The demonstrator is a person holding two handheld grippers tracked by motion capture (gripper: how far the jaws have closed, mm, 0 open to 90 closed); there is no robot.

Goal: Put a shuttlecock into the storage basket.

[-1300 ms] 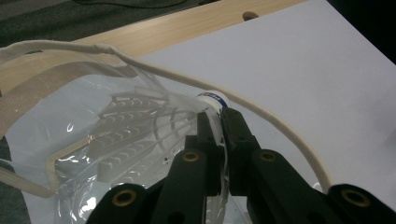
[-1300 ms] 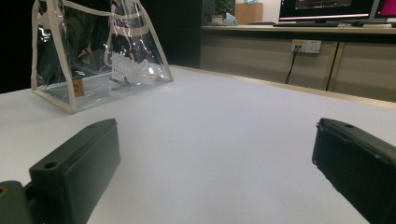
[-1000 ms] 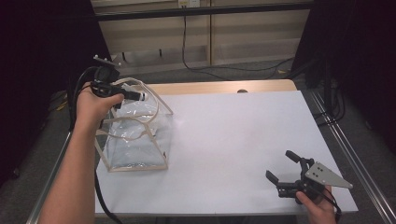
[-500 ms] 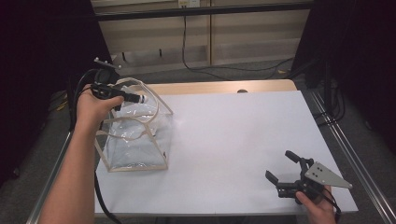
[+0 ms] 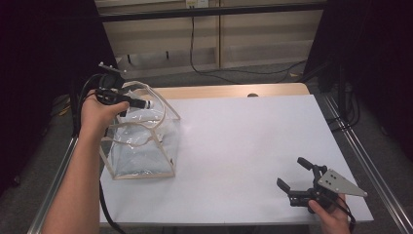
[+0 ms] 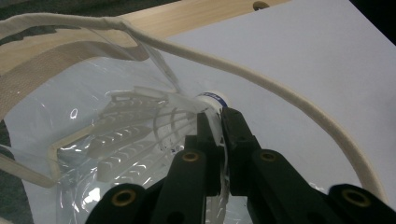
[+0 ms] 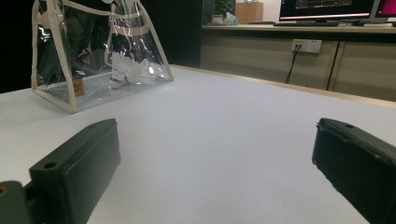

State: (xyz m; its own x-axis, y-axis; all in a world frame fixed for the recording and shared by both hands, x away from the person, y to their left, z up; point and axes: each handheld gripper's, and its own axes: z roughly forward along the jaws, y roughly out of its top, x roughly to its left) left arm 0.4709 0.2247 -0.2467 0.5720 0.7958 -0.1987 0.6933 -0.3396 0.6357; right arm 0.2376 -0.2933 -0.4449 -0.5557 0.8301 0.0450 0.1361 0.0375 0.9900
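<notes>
Covering most of the high view, one white table [image 5: 243, 161] bears one clear bag [image 5: 141, 146] at its left side, with cream trim and cream handles. A small orange label on the bag's near wall shows in the right gripper view, its writing too small to read. Over the bag's open top, at the far left, the left gripper [image 5: 141, 103] points right, and its jaws are clamped on one shuttlecock [image 6: 159, 123]. In the left gripper view the pads pinch the shuttlecock just behind its cork, which sticks out past the jaw tips; a blue band with white writing rings the cork, but the words cannot be read. Its white feathers spread back from the jaws, over the bag's mouth. A second shuttlecock [image 7: 128, 69] lies inside the bag on its floor, seen through the clear wall in the right gripper view. At the near right of the table, well apart from the bag, the right gripper [image 5: 299, 178] sits low in a hand, its jaws wide apart with only bare table between them.
</notes>
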